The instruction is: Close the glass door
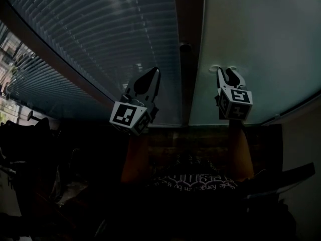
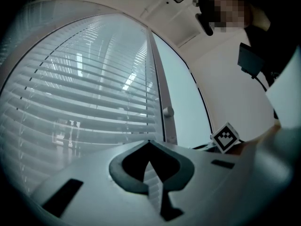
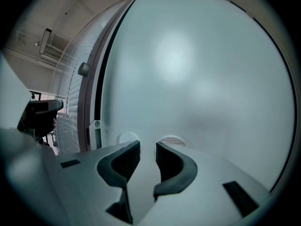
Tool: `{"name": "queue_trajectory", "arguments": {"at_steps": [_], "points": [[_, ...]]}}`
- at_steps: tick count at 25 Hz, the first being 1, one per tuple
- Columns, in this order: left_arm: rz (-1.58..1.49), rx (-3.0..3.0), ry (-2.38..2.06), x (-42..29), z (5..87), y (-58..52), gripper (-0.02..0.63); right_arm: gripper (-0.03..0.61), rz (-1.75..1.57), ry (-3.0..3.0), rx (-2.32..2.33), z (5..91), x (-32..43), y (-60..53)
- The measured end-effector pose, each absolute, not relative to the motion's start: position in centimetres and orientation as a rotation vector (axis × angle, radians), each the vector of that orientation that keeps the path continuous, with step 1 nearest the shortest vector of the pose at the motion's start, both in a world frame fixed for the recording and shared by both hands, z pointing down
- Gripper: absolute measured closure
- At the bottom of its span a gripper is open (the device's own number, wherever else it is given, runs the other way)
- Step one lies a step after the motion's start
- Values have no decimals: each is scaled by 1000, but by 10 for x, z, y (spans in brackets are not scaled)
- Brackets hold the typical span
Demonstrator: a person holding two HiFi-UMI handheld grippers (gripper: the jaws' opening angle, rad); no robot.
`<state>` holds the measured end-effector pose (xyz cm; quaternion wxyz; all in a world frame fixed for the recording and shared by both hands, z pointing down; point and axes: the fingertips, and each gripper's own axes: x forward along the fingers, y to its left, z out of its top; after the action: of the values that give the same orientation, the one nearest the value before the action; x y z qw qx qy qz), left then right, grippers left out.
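Note:
The frosted glass door fills the right of the head view and most of the right gripper view, frosted glass door. My right gripper points at its lower left part. That right gripper is open by a narrow gap with nothing in it, and its tips sit right at the glass, which mirrors them. My left gripper is shut and empty, held in front of the glass panel with blinds. In its own view the left gripper shows its jaws meeting.
A vertical frame post with a round knob stands between the two panes. The same knob and knob show in both gripper views. A dark strip runs between the post and the frosted pane. A person's forearms are below.

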<state>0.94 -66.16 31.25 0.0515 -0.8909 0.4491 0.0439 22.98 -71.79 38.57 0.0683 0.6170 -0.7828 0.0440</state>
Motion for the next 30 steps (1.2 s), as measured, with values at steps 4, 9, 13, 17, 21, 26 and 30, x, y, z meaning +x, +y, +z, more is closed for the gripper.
{"name": "queue_trajectory", "arguments": {"at_steps": [4, 9, 13, 17, 21, 26, 30], "points": [[132, -2707, 1369, 9, 313, -663, 612, 476, 127, -2361, 1857, 385, 229, -721], [125, -2704, 1368, 10, 320, -660, 612, 476, 134, -2364, 1856, 393, 231, -720], [125, -2704, 1373, 8, 318, -663, 612, 476, 131, -2363, 1854, 393, 233, -725], [125, -2705, 1373, 8, 318, -664, 612, 476, 131, -2368, 1851, 388, 231, -724], [128, -2706, 1369, 8, 314, -666, 612, 475, 137, -2364, 1850, 386, 229, -727], [126, -2703, 1380, 7, 314, -665, 612, 474, 128, -2363, 1855, 386, 229, -727], [124, -2705, 1381, 5, 315, -662, 612, 474, 99, -2349, 1855, 386, 229, -717]]}}
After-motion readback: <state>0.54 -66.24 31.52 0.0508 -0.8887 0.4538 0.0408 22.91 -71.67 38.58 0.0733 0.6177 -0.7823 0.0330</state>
